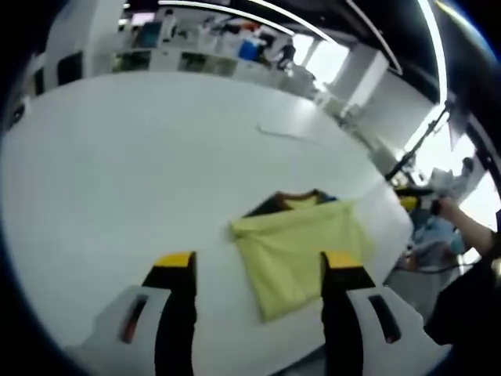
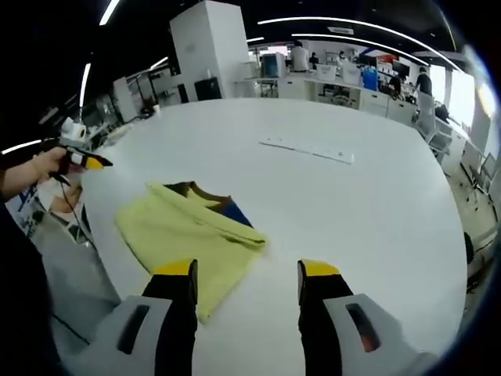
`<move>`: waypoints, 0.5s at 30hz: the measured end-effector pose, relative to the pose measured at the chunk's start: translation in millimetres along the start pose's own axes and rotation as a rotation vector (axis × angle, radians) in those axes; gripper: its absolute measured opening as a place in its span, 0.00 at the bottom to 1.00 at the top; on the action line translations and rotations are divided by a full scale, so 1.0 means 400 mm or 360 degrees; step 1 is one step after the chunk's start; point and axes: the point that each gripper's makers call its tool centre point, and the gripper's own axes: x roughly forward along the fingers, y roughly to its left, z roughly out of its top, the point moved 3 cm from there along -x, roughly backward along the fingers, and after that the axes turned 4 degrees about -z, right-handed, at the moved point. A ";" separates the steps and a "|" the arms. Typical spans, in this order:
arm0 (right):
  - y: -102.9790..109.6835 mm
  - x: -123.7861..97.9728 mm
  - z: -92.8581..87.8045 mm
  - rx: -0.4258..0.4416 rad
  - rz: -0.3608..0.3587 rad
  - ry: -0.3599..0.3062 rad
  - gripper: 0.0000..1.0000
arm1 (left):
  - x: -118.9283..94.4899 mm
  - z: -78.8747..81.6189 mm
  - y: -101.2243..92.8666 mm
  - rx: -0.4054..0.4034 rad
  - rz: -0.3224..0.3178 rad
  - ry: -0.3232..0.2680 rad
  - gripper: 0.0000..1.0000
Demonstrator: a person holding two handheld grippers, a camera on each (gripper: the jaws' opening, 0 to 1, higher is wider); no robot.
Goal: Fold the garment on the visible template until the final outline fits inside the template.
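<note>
Left gripper view: both hand-held grippers (image 1: pixel 258 270) (image 2: pixel 245 274) gape empty above seemingly folded yellow garment (image 1: pixel 301 251).

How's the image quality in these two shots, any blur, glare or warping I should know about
Left gripper view: soft and slightly blurred, window glare blown out at the right edge, the white table bowed by the fisheye, the yellow garment smeared. Right gripper view: sharper, ceiling light strips bent into arcs, the garment evenly lit with faint shadow, the table bright but not washed out.
</note>
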 end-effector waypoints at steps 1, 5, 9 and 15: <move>0.003 -0.003 -0.001 -0.0002 0.0002 -0.0001 0.55 | -0.003 0.000 -0.003 0.0006 -0.0002 -0.0003 0.63; 0.040 -0.055 0.000 0.0017 0.0032 -0.0051 0.63 | -0.046 -0.004 -0.044 0.0032 -0.0045 -0.0037 0.67; 0.060 -0.098 0.005 0.0093 0.0052 -0.0125 0.69 | -0.078 -0.021 -0.068 0.0051 -0.0060 -0.0041 0.71; 0.093 -0.156 0.004 0.0163 0.0085 -0.0205 0.77 | -0.123 -0.059 -0.086 0.0032 -0.0058 -0.0056 0.77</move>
